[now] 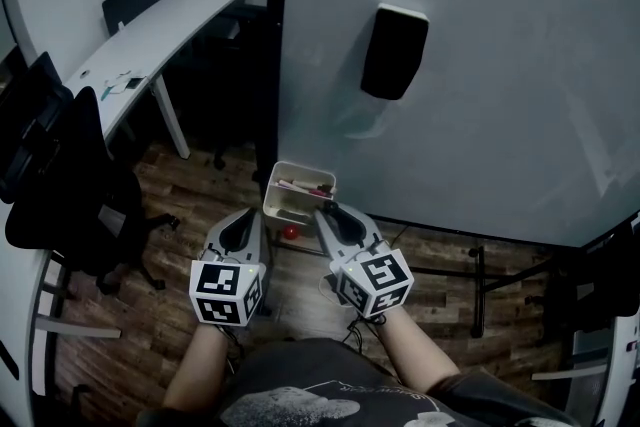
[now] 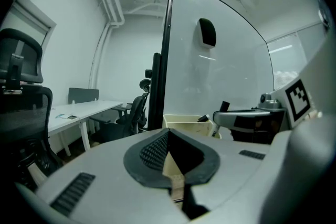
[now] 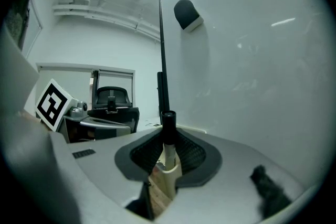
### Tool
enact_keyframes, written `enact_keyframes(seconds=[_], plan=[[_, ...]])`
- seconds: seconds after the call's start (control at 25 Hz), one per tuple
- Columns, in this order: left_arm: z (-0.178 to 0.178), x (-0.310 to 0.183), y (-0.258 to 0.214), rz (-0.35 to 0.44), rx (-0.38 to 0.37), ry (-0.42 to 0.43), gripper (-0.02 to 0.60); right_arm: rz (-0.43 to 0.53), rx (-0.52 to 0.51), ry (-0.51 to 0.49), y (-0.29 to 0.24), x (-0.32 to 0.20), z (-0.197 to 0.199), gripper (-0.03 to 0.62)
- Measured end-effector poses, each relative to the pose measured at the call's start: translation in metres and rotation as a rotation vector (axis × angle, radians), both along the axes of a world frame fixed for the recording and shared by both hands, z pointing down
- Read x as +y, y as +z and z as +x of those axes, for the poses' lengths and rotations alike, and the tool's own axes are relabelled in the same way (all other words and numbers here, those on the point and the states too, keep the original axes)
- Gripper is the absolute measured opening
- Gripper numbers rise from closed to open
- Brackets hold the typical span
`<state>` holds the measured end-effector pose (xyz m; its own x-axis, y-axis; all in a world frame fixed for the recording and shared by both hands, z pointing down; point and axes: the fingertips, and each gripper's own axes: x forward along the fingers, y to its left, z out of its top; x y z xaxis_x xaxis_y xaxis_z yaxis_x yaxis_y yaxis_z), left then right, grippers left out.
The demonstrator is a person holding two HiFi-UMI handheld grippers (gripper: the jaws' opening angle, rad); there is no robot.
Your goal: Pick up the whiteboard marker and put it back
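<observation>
My right gripper (image 1: 333, 215) is shut on a whiteboard marker (image 3: 168, 136). The marker stands upright between the pads, its black cap above and its white body below. In the head view this gripper sits just in front of a cream tray (image 1: 298, 193) fixed low on the whiteboard (image 1: 480, 65); the tray holds other markers. My left gripper (image 1: 243, 228) is beside it on the left, jaws closed together with nothing in them. In the left gripper view the tray (image 2: 181, 122) lies straight ahead, and the right gripper (image 2: 242, 119) reaches in from the right.
A black eraser (image 1: 394, 51) hangs on the whiteboard above the tray. A small red object (image 1: 291, 232) lies on the wooden floor under the tray. On the left are a white desk (image 1: 160, 35) and black office chairs (image 1: 60, 185). The board's stand feet (image 1: 478, 290) are at right.
</observation>
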<state>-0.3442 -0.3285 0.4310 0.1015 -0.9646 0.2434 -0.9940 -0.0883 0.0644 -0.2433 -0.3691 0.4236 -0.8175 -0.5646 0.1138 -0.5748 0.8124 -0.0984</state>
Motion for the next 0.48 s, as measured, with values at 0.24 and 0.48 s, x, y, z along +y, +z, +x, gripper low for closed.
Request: enact_keyframes(seconds=[0.24,0.48], plan=[[0.004,0.005,-0.002,0.006,-0.001,-0.001,0.012,-0.026,-0.021,0.019,0.002,0.004,0.008,0.081],[0.013,0.011,-0.002,0.01,-0.004,-0.004,0.012,-0.036,-0.01,0.013,0.004,0.008,0.015,0.083]])
